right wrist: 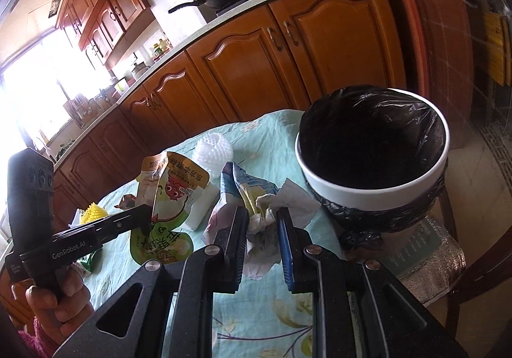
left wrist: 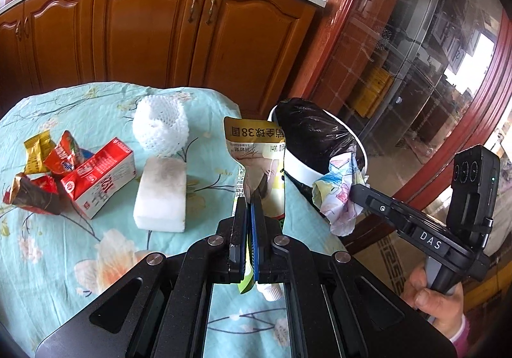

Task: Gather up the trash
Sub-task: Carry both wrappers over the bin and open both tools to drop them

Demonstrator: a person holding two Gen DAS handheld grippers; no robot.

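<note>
The left gripper [left wrist: 252, 198] pinches a drink pouch [left wrist: 256, 147]. The right gripper [right wrist: 262, 217] clamps crumpled paper [right wrist: 259, 230]. Both hang beside the white rim of the trash bin [right wrist: 374, 185] at the table edge [left wrist: 320, 223].

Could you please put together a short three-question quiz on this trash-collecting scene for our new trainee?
1. True or false: the left gripper is shut on the drink pouch.
2. What does the right gripper hold: A) red carton, B) crumpled paper, C) foam block?
3. What lines the white bin?

Key:
1. True.
2. B.
3. A black bag.
</note>
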